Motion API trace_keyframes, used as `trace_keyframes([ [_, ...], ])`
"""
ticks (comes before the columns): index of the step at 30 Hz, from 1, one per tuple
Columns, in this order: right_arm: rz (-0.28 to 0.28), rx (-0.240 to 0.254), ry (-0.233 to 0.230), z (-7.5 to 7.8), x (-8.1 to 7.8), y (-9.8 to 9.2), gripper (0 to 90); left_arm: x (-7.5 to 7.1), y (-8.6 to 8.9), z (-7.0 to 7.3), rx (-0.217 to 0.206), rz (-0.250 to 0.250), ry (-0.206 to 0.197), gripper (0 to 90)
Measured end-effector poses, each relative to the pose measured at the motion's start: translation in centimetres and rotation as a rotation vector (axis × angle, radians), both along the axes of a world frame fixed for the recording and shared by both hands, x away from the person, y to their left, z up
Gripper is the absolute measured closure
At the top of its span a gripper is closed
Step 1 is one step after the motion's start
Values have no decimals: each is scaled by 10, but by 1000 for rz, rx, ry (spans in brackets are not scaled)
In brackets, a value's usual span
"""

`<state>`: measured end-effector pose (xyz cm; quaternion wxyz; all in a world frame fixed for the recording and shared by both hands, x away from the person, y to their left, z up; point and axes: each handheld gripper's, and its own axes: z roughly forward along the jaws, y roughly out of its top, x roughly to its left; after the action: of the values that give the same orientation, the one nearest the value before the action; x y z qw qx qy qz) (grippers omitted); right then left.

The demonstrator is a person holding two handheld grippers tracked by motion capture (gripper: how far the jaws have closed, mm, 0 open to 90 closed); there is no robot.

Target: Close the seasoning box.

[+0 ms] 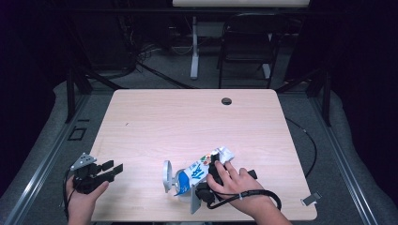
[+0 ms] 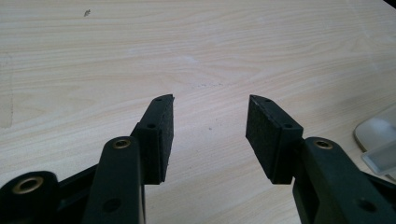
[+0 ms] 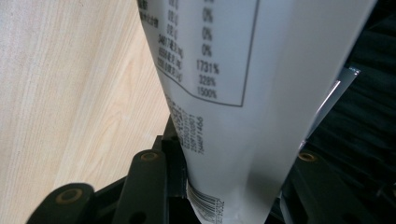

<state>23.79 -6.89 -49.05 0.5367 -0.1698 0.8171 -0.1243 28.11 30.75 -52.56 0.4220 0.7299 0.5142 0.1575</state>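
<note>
Pale wood table (image 1: 187, 117), dark room behind. My left gripper (image 1: 111, 168) at near-left edge, jaws spread, nothing between. Pouch (image 1: 199, 169) lies near front edge, right of centre. My right gripper (image 3: 229, 186) pinches pouch, pads against its sides.

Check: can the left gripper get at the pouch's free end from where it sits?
Probably yes. The left gripper is open and holds nothing, with bare table between it and the pouch. The right gripper grips the pouch's near side, so it would have to come in beside it.
</note>
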Motion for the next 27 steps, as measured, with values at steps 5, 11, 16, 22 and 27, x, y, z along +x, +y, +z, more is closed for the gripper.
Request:
trace_keyframes([
  [5,6,-1,0,1,0,0,639,0,0,0,0,1,-1,519],
  [11,8,-4,-2,0,0,0,643,0,0,0,-1,1,0,519],
  [16,9,-3,0,1,0,0,646,0,0,0,1,0,-1,519],
  [22,10,2,2,1,0,0,652,0,0,0,0,1,-1,519],
  [27,9,3,4,1,0,0,657,0,0,0,1,2,-1,519],
])
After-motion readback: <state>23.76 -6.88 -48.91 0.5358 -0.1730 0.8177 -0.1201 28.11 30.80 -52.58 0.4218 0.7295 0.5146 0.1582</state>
